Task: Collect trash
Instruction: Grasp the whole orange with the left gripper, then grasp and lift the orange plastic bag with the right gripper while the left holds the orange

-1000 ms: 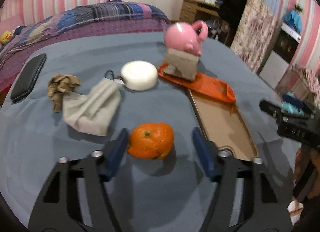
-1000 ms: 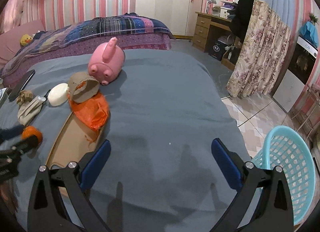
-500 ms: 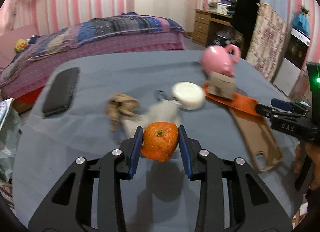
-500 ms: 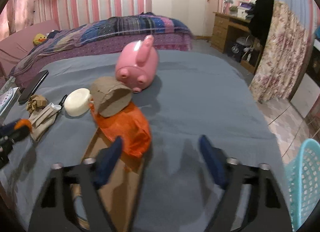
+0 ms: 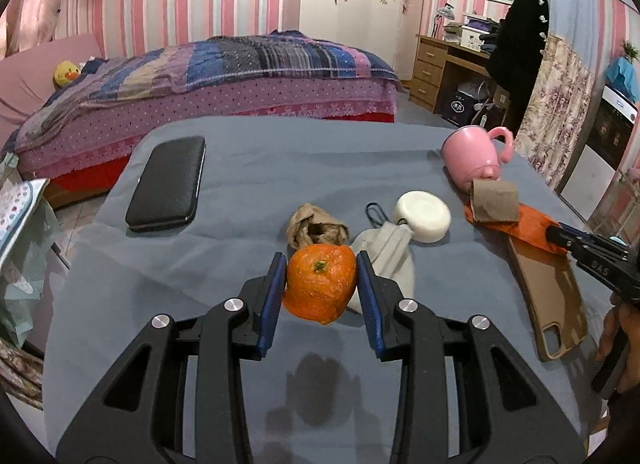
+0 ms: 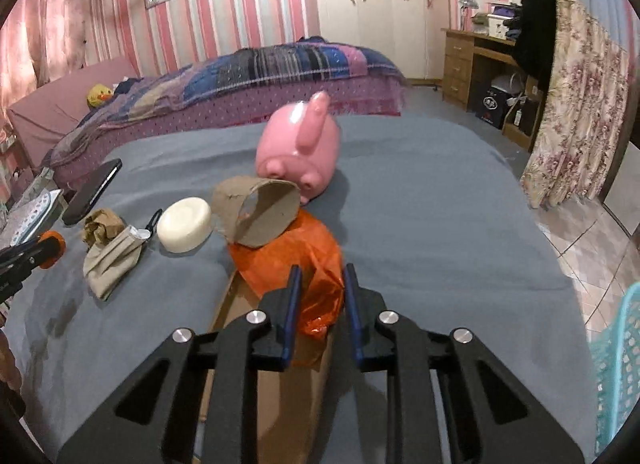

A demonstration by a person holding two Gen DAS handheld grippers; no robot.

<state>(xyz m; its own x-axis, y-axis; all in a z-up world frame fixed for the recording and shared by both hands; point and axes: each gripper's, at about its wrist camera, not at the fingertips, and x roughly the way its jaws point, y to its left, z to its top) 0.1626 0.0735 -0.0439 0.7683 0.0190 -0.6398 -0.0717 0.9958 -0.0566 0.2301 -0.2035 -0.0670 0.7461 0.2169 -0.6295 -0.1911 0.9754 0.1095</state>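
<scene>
Left gripper [image 5: 322, 284]: a second ago its jaws stood wide around the orange [image 5: 321, 288] on the grey cloth [image 5: 240, 168]; now they are clamped on it, lifted clear.
Right gripper [image 6: 319, 296]: jaws, wide a second ago, are closing on the orange plastic bag [image 6: 296, 260] between them; firm grip not confirmed.
Task meaning: two trash items nearly secured; turquoise basket [image 6: 616, 368] lies right of the right jaws.
Writing: "DAS" on right gripper's body, left wrist view.

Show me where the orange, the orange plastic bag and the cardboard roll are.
orange [image 5: 321, 284]: left wrist view, middle of peel.
orange plastic bag [image 6: 296, 260]: right wrist view, crinkled middle.
cardboard roll [image 6: 256, 216]: right wrist view, open end.
</scene>
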